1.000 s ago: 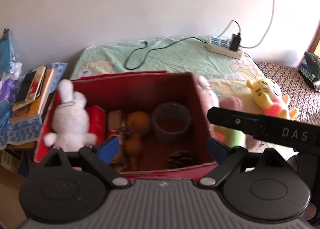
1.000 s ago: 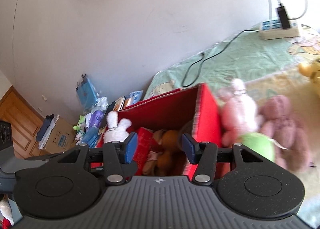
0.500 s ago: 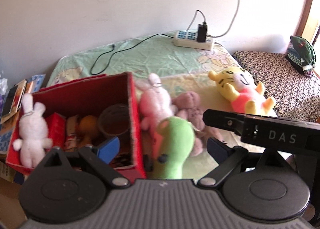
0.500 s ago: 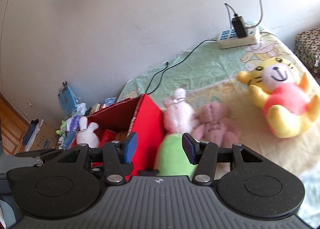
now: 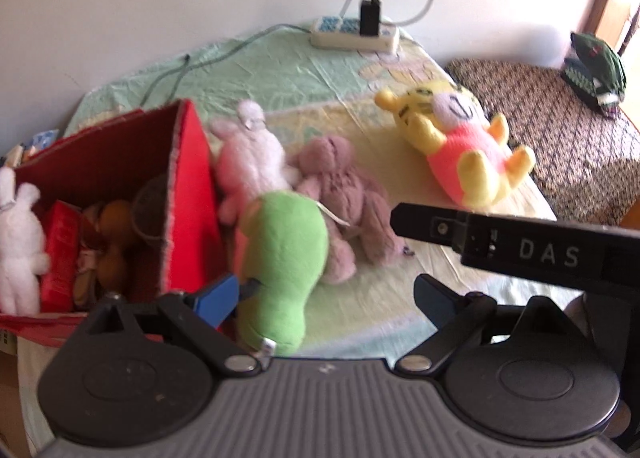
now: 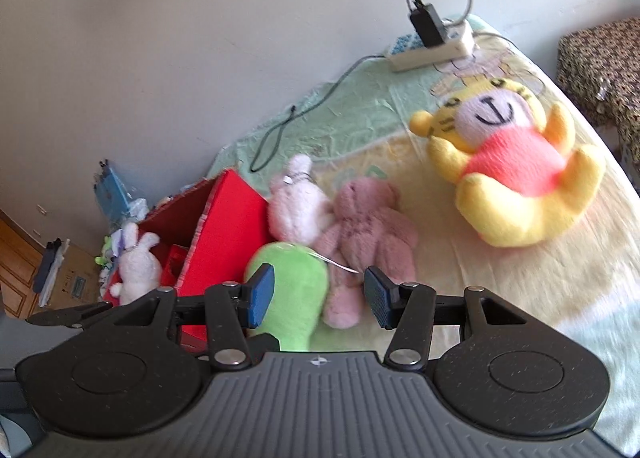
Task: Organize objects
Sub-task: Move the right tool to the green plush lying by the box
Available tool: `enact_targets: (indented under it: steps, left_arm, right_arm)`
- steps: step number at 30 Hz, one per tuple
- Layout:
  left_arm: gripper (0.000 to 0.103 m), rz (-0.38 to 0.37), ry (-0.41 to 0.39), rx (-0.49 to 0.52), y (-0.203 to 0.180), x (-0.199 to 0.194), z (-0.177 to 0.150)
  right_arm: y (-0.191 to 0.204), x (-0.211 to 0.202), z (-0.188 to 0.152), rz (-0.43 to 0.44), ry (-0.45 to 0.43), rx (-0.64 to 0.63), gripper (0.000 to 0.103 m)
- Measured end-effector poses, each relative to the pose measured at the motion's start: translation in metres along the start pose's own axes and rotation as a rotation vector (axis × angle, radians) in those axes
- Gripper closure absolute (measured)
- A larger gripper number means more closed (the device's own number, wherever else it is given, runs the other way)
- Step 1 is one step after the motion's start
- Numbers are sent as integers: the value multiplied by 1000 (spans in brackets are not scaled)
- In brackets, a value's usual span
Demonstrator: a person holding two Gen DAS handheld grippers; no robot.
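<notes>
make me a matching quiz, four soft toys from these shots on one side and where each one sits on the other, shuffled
Things:
1. white plush rabbit
2. yellow plush tiger in a pink shirt
3. green plush toy
4. dusty pink plush bear

Places:
A. alone, nearest the white power strip
B. inside the red cardboard box
C. between the pale pink plush bunny and the tiger
D. nearest the cameras, beside the box

Pairs: 1-B, 2-A, 3-D, 4-C
</notes>
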State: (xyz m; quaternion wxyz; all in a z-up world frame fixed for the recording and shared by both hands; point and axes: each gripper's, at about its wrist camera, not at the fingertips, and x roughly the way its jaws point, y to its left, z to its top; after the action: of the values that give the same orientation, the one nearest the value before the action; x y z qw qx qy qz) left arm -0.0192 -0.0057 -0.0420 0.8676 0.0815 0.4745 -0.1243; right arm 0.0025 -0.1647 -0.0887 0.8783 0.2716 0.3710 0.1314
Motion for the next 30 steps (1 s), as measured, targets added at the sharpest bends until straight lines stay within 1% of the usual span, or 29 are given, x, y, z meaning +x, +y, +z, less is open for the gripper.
enact_targets:
  steps: [3, 8, 10, 14, 18, 21, 22, 24, 25, 28, 30]
  left_arm:
    - [8, -10, 25, 26, -5, 13, -2]
    - [8, -29, 44, 43, -6, 32, -12]
    - [8, -57, 52, 52, -4, 37, -19]
    - [8, -76, 29, 87, 0, 41, -34]
    - [8, -128, 31, 80, 11, 43, -49]
    - [8, -155, 47, 44, 23, 47, -61]
    - [8, -157, 52, 32, 27, 48, -64]
    - [8, -158, 53, 8, 36, 48, -69]
    - [8, -163, 50, -7, 41, 48, -71]
    - [8, -173, 31, -48, 54, 43, -73]
    - [8, -176, 15, -69, 60, 39, -74]
  right_arm:
    - [-8, 4, -2, -34, 9, 23, 49]
    - [-17, 10, -2, -59, 28, 28, 49]
    - [-20, 13, -3, -53, 33, 40, 49]
    - [-18, 24, -1, -29, 56, 17, 49]
    - [-2, 35, 6, 28, 55, -54, 49]
    - [16, 50, 12, 35, 51, -141, 49]
    - [23, 55, 13, 38, 46, -173, 49]
    - [38, 65, 15, 46, 39, -239, 44]
    - [45, 70, 14, 49, 34, -277, 43]
    - [64, 83, 10, 55, 29, -385, 42]
    - [72, 93, 5, 38, 47, -439, 42]
